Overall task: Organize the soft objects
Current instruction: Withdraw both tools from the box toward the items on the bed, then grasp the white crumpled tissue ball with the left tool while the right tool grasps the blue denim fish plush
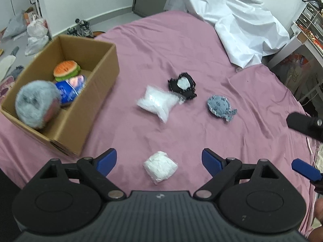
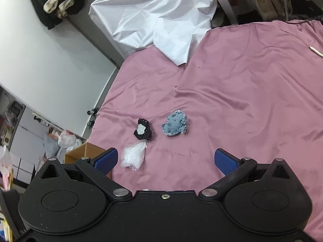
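Observation:
My left gripper (image 1: 159, 160) is open and empty above the pink bed sheet (image 1: 201, 60), with a white wrapped bundle (image 1: 160, 167) lying between its fingers. A cardboard box (image 1: 97, 84) at the left holds a burger plush (image 1: 66, 70), a blue pack (image 1: 70, 88) and a blurred grey fluffy ball (image 1: 37, 104). On the sheet lie a clear white bag (image 1: 156, 101), a black pouch (image 1: 182, 85) and a blue whale plush (image 1: 221, 106). My right gripper (image 2: 166, 160) is open and empty, nearer than the bag (image 2: 134, 156), pouch (image 2: 143, 131) and whale (image 2: 174, 126).
A crumpled white sheet (image 1: 232, 16) covers the bed's far right corner. Shelves and boxes (image 1: 302, 46) stand at the right of the bed. Bags and clutter (image 1: 36, 34) lie on the floor beyond the box. The right gripper's finger shows at the left view's right edge (image 1: 305, 170).

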### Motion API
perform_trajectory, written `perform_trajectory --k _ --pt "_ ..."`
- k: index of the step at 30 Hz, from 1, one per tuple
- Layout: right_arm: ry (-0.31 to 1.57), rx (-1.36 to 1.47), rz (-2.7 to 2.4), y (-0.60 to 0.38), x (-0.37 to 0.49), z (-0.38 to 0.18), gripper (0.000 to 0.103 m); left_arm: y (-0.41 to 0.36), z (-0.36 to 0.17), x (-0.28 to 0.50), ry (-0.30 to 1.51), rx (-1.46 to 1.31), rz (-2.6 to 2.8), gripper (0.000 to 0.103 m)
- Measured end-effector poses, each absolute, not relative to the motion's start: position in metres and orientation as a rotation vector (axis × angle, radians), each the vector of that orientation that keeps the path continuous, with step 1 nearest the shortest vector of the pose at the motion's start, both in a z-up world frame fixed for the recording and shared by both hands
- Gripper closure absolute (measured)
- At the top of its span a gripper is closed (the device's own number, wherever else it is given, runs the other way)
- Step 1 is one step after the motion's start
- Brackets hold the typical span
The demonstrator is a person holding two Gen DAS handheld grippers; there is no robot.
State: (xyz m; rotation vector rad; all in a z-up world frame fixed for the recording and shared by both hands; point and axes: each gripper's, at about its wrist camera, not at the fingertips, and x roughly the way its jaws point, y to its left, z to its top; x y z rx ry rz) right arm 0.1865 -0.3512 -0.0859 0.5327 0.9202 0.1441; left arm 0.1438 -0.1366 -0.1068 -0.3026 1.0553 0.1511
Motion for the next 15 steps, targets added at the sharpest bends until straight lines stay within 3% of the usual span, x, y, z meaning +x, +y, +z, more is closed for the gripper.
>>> perform_trajectory --k 15 --pt "0.972 0.502 0.154 -0.338 0.21 -0.097 0.0 -0.142 -0.169 0.157 1.129 -0.372 0.129 0.019"
